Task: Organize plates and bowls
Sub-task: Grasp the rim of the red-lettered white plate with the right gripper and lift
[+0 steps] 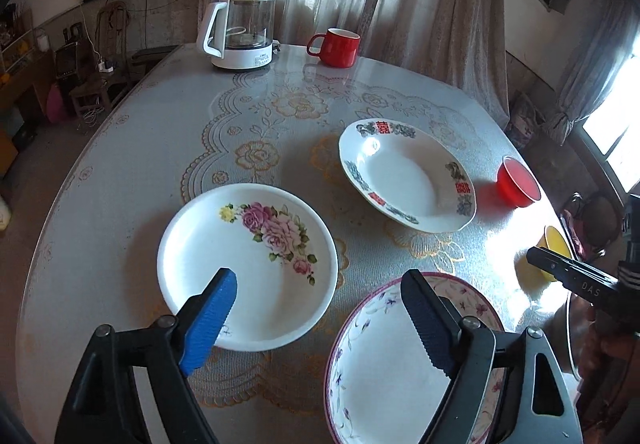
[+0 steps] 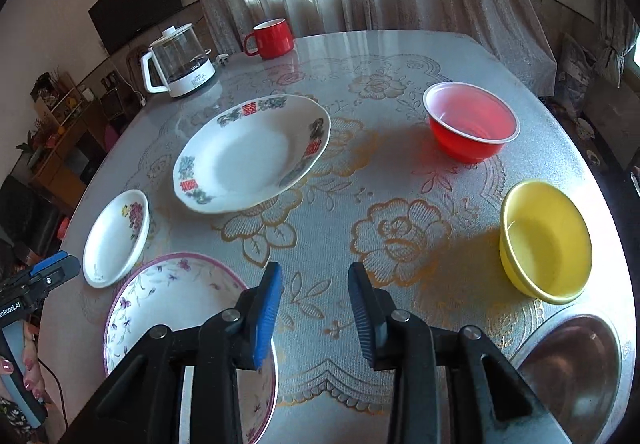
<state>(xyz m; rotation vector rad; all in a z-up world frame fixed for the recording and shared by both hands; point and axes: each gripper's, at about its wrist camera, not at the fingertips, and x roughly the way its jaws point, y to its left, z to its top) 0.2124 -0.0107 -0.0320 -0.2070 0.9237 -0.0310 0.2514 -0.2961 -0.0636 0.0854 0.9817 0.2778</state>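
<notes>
Both grippers hang empty, the left gripper [image 1: 320, 296] spread wide above the rose plate [image 1: 248, 264] and purple-rimmed plate [image 1: 384, 364], the right gripper [image 2: 316, 284] parted narrowly over the tablecloth [image 2: 400, 236] near the yellow bowl [image 2: 548, 244].

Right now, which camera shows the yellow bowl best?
The right wrist view: the whole yellow bowl shows, open side up. In the left wrist view only a sliver peeks out at the right edge, behind the right claw.
</notes>
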